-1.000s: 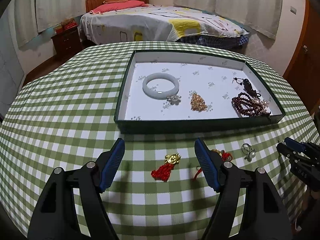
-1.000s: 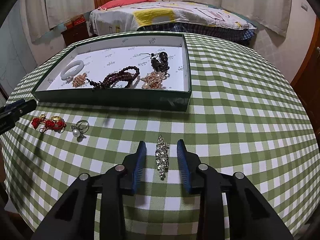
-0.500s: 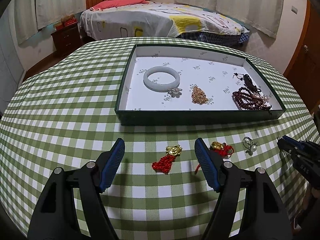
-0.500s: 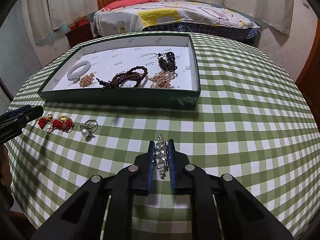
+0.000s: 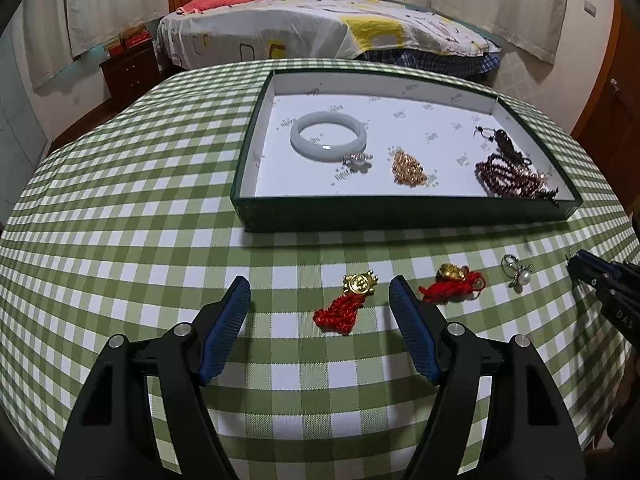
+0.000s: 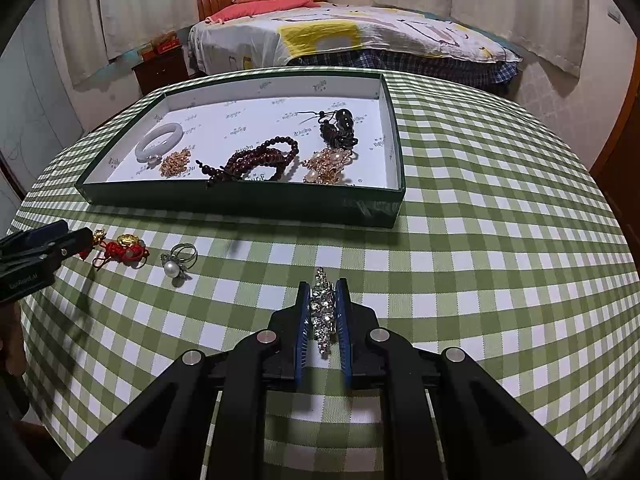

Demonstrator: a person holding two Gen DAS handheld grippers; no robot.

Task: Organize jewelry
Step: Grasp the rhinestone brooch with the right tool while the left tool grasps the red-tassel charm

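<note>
Green-checked worktop (image 5: 120, 240): dark green shallow tray with a white printed lining (image 6: 240, 200) sits toward its far side.
Right tool (image 6: 323, 292): blue pads clamped tight on the sparkling silver rhinestone brooch (image 6: 323, 312), which lies on the cloth.
Left tool (image 5: 320, 292): jaws wide apart, gripping nothing, hovering over the red knotted tassel with a gold charm (image 5: 348, 300).
Nearby: second red-and-gold knotted charm (image 5: 454, 282) and silver pearl ring (image 5: 518, 272), both outside the tray.
Tray contents: pale jade bangle (image 5: 328, 140), dark red bead strands (image 6: 260, 158).
</note>
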